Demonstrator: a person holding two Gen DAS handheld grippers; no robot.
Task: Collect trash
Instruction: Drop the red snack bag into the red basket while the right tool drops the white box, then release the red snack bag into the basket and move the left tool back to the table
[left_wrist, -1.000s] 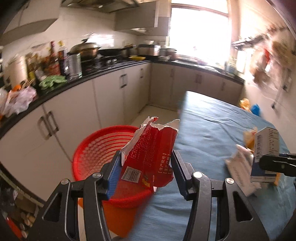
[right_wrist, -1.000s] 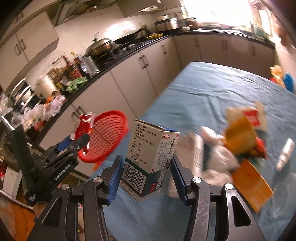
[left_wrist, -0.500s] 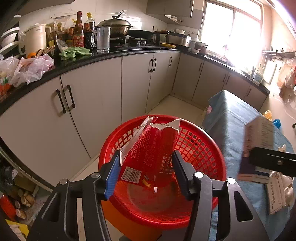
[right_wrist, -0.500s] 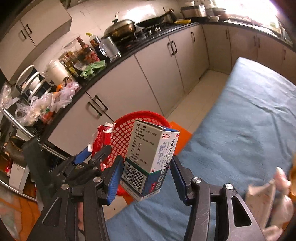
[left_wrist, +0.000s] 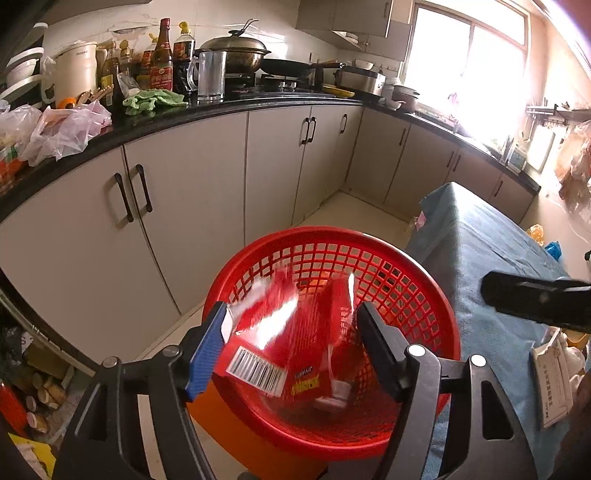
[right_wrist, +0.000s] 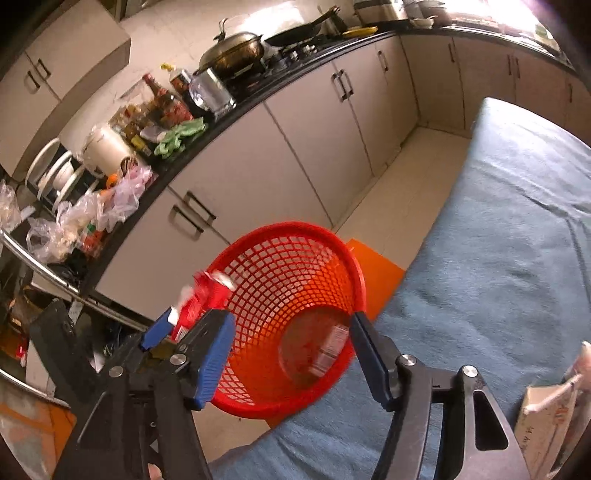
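Opening both tools over the round red plastic mesh basket, we release: left tool around the blurred red foil wrapper, right tool holding nothing.

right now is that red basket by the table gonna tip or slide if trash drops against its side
Probably tippy: the red basket narrows toward its base and already looks tilted in the right wrist view. Its open plastic mesh suggests it is light, so it may slide. The red wrapper between the opening left tool looks too light to shift it.
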